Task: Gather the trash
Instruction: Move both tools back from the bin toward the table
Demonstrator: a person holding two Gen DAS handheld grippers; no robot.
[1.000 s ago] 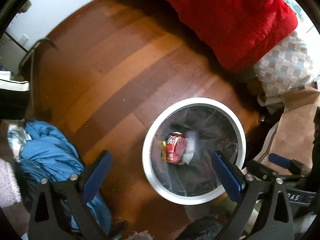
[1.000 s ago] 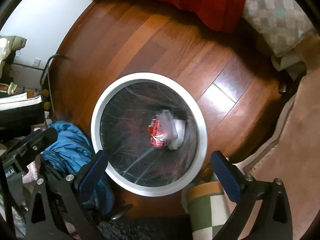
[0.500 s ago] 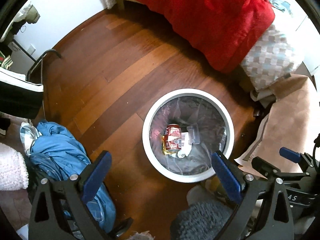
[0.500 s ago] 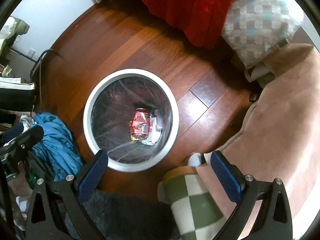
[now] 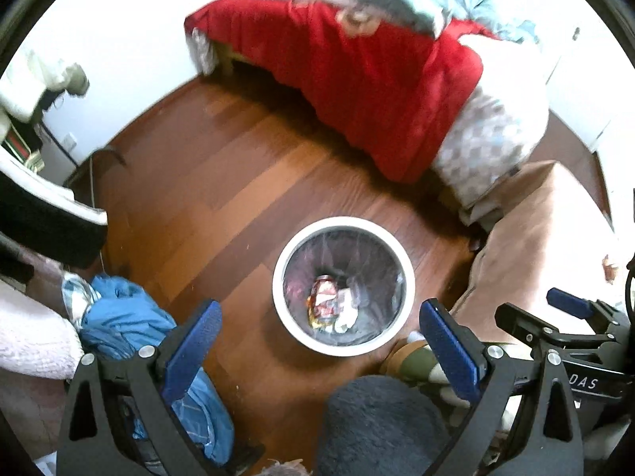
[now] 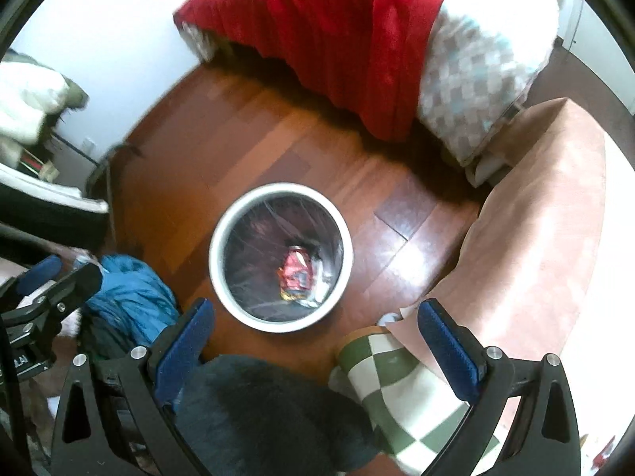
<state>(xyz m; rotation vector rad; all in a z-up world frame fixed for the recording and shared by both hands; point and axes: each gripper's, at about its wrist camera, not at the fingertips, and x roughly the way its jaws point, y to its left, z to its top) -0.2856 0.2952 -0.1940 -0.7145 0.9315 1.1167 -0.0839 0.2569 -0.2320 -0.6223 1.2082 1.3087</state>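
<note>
A round white-rimmed trash bin lined with a clear bag stands on the wooden floor, far below both grippers; its rim also shows in the right wrist view. Inside lie a crushed red can and crumpled white trash, with the can also in the right wrist view. My left gripper is open and empty, high above the bin. My right gripper is open and empty too. The right gripper shows at the right edge of the left wrist view.
A bed with a red blanket and checkered sheet lies at the back. Blue clothes are heaped left of the bin. A pink rug, a green checkered cloth and a dark fuzzy slipper lie near.
Both grippers have risen well above the bin, which now looks smaller and farther. More of the bed and room is in view. Both stay open and empty.
</note>
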